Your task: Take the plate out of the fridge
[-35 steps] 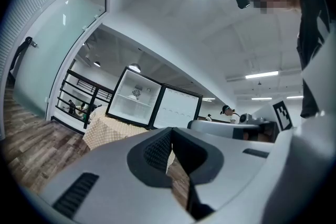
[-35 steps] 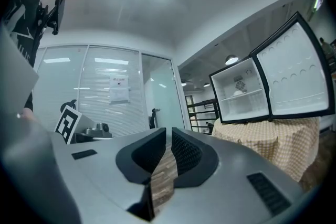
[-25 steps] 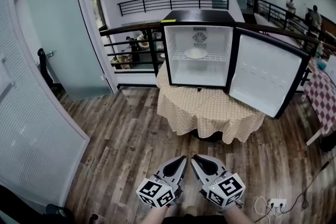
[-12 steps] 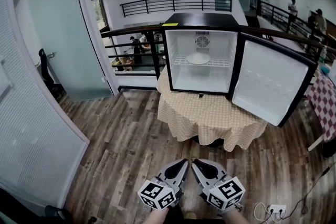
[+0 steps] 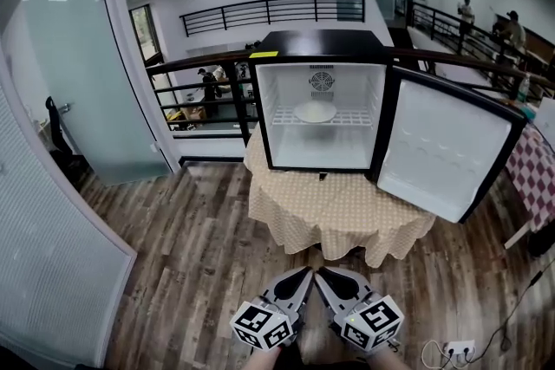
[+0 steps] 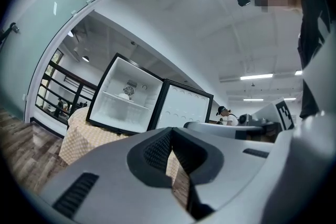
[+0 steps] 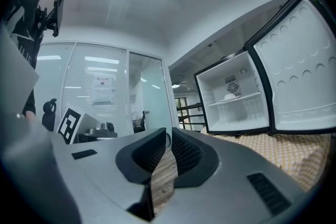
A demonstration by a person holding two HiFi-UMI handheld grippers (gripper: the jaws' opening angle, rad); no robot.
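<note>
plate [image 5: 314, 112] lies on fridge shelf [image 5: 351, 119], well apart from left gripper [image 5: 303, 274] and right gripper [image 5: 323, 274].

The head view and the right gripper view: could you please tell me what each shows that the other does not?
Only the head view: the white power strip on the wooden floor and the red checked cloth at far right. Only the right gripper view: the paper notice on the glass wall. Both: the open black mini fridge, the white round plate on its wire shelf, the beige checked tablecloth.
</note>
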